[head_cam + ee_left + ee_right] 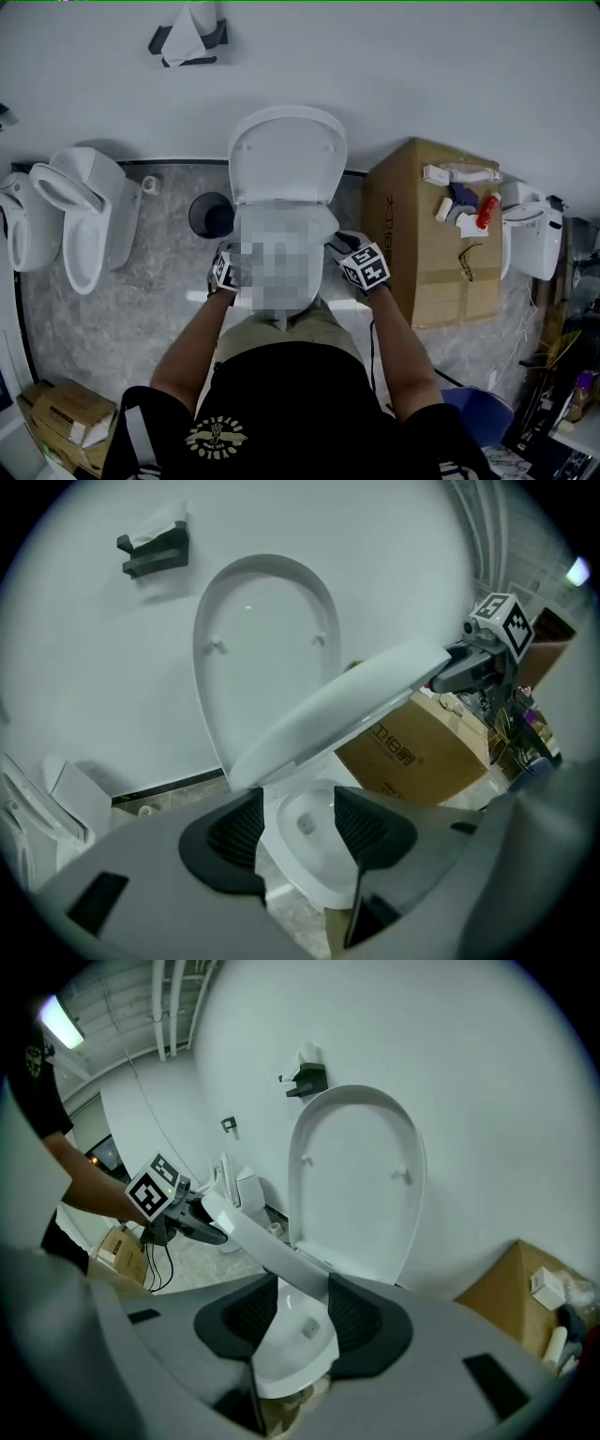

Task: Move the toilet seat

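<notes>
Hanging half-raised and tilted between bowl (305,855) and upright lid (267,639): toilet seat (356,700). Right gripper (300,1290) jaws pinch one edge, tips only. Left gripper (298,822) jaws wide, seemingly just propping the other edge. Risk: shallow hold slips, seat slams onto bowl.
</notes>
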